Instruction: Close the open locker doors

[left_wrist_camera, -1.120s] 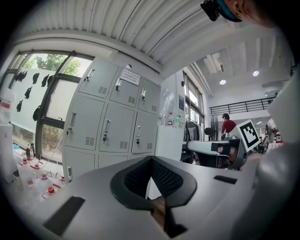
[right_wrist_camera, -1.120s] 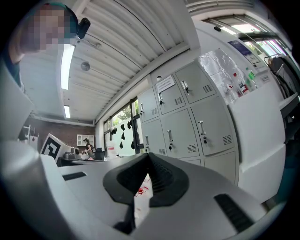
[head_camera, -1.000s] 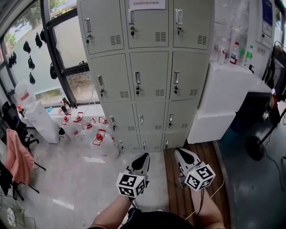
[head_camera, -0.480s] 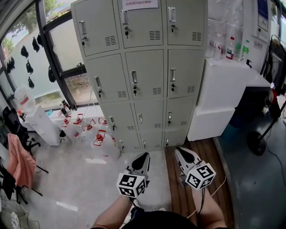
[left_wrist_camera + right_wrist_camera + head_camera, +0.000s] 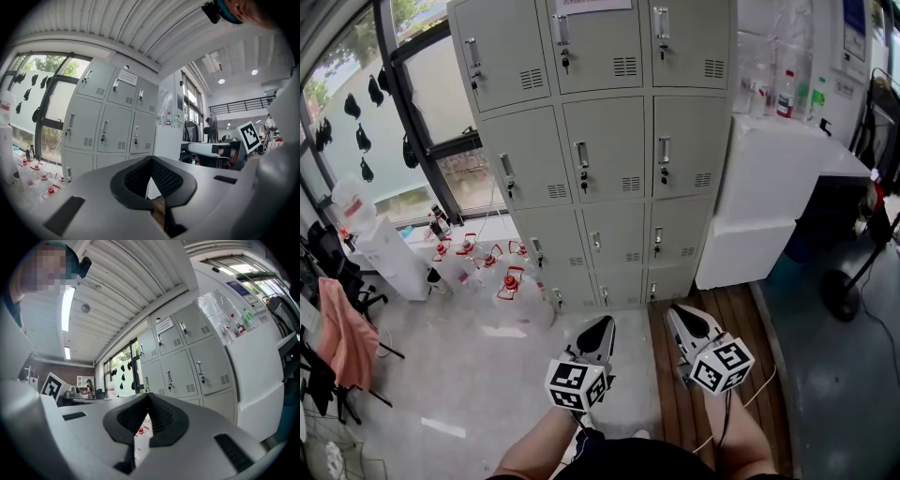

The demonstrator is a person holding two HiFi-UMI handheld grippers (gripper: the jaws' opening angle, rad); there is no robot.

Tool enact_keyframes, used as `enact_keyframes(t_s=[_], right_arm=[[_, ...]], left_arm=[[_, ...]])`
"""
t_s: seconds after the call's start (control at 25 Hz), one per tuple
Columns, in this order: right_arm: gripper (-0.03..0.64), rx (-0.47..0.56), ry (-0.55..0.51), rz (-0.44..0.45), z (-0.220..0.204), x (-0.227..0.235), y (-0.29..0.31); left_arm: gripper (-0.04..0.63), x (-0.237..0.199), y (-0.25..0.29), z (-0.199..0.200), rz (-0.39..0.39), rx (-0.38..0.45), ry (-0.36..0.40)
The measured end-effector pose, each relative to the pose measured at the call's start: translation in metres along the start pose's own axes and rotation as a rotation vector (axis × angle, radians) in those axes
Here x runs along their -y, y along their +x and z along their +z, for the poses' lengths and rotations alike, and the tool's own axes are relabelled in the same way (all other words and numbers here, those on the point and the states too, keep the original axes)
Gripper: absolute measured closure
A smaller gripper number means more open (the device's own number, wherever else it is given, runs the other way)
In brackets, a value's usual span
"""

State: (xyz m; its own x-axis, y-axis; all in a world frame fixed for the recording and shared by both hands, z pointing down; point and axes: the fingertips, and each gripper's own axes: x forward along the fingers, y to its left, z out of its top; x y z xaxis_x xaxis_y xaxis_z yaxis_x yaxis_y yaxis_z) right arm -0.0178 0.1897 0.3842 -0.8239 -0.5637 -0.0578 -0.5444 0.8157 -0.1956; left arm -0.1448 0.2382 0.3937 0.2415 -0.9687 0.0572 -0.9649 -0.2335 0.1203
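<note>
A grey bank of lockers [image 5: 609, 141] stands ahead of me, three columns wide, and every door I can see lies flush and closed, each with a handle and key lock. The same lockers [image 5: 105, 122] appear in the left gripper view and the lockers [image 5: 187, 357] in the right gripper view. My left gripper [image 5: 600, 330] is shut and holds nothing, low in the head view. My right gripper [image 5: 682, 319] beside it is shut and empty too. Both hang about a step back from the bottom locker row, touching nothing.
Several large water jugs with red caps [image 5: 508, 286] sit on the floor left of the lockers, by a window [image 5: 422, 103]. A white cabinet [image 5: 764, 187] with bottles [image 5: 785, 92] stands right of the lockers. A wooden strip [image 5: 722, 323] runs along the floor on the right.
The head view has shifted slightly, so the lockers sit a little differently in the frame. Both grippers stay shut in nearly the same place.
</note>
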Motion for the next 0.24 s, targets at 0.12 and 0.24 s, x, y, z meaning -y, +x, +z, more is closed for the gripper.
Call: enact_keyframes(t_s=[0.12, 0.24], right_arm=[[0.615, 0.001, 0.001, -0.002, 0.0006, 0.0014, -0.0003], [0.615, 0.002, 0.0, 0.0, 0.0008, 0.0026, 0.0006]], left_arm=[[0.58, 0.0012, 0.0011, 0.001, -0.003, 0.0, 0.002], [0.58, 0.0014, 0.0024, 0.0016, -0.005, -0.001, 0.002]])
